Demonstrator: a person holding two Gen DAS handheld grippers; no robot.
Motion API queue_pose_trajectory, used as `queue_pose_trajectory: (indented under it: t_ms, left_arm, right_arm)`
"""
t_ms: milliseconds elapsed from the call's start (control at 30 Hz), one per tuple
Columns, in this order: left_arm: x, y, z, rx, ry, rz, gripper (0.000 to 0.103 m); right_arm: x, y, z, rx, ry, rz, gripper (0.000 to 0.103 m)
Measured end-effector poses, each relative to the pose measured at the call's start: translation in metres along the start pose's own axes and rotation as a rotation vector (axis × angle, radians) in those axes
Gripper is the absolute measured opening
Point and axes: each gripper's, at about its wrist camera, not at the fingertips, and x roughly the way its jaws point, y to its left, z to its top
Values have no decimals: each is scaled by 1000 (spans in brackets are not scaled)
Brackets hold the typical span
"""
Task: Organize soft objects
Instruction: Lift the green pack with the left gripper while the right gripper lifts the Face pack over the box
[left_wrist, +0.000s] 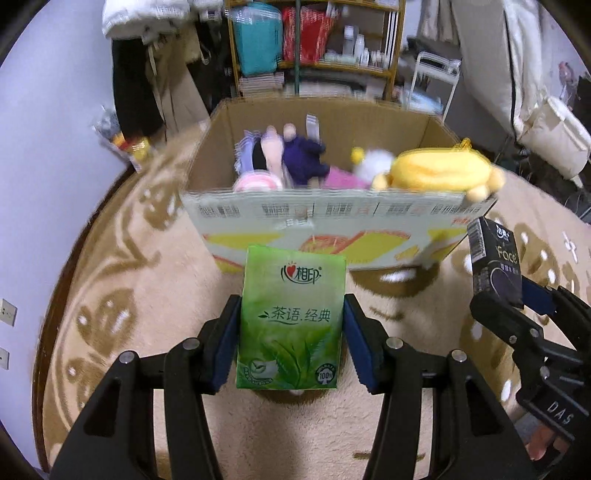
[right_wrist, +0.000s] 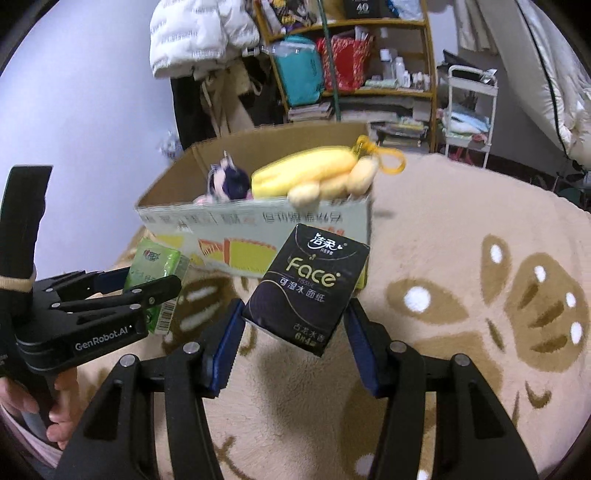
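My left gripper (left_wrist: 291, 328) is shut on a green tissue pack (left_wrist: 291, 317), held upright above the rug in front of the cardboard box (left_wrist: 332, 218). My right gripper (right_wrist: 293, 317) is shut on a black tissue pack (right_wrist: 308, 284), tilted, also just in front of the box (right_wrist: 258, 229). The box holds a yellow plush (left_wrist: 439, 170) at its right front corner, a purple plush (left_wrist: 303, 158) and pink soft items (left_wrist: 258, 181). The right gripper shows in the left wrist view (left_wrist: 517, 295) with the black pack (left_wrist: 495, 258); the left gripper shows in the right wrist view (right_wrist: 147, 284) with the green pack (right_wrist: 159, 273).
A beige patterned rug (right_wrist: 461, 295) covers the floor. A wooden shelf (left_wrist: 314, 44) with bags and bottles stands behind the box. Hanging clothes (left_wrist: 155, 74) are at the back left, a white cart (right_wrist: 469, 110) and bedding (right_wrist: 554, 74) at the right.
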Motion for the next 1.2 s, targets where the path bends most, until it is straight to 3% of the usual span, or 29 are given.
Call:
queue_pose_trajectory:
  t_ms: [233, 500, 933, 1200]
  left_arm:
    - [-43, 4, 7, -18, -190, 39, 52]
    - [-64, 15, 24, -30, -276, 71, 52]
    - [-49, 12, 69, 23, -337, 82, 53]
    - [-13, 20, 85, -3, -292, 73, 53]
  right_arm:
    - [-31, 13, 8, -41, -106, -3, 58]
    - [-44, 20, 30, -55, -191, 17, 58]
    - [-34, 10, 88, -83, -297, 17, 58]
    - [-7, 0, 102, -108, -257, 5, 58]
